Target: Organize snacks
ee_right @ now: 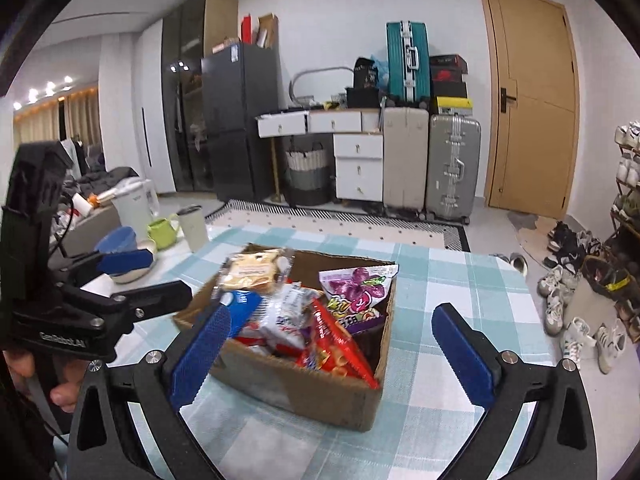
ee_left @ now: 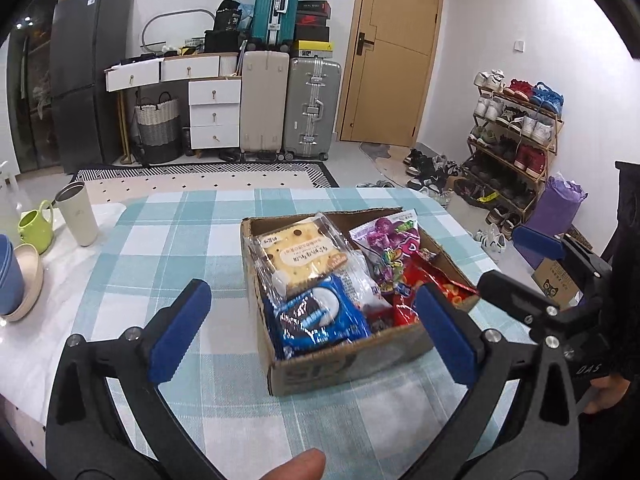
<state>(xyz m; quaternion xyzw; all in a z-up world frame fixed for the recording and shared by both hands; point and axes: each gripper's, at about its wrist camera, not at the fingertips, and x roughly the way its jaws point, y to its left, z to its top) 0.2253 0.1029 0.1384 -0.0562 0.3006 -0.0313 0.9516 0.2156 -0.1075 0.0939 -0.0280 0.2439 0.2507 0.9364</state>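
Note:
A cardboard box (ee_left: 344,364) (ee_right: 304,400) sits on the checked tablecloth (ee_left: 160,240). Inside lie a yellow cracker pack (ee_left: 298,258) (ee_right: 256,270), a blue cookie pack (ee_left: 324,316), a purple grape candy bag (ee_left: 390,236) (ee_right: 356,284) and a red snack pack (ee_left: 408,300) (ee_right: 340,348). My left gripper (ee_left: 311,288) (ee_right: 168,274) hovers open on the near side of the box, its pads wide apart and holding nothing. My right gripper (ee_right: 334,312) (ee_left: 516,260) is also open and empty, just right of the box's near corner.
A cream tumbler (ee_left: 78,214), a green mug (ee_left: 36,228) and stacked bowls (ee_left: 20,280) stand at the table's left. Beyond the far edge are a rug, suitcases (ee_left: 308,108) and a shoe rack (ee_left: 516,128). A thumb (ee_left: 296,464) shows at the bottom.

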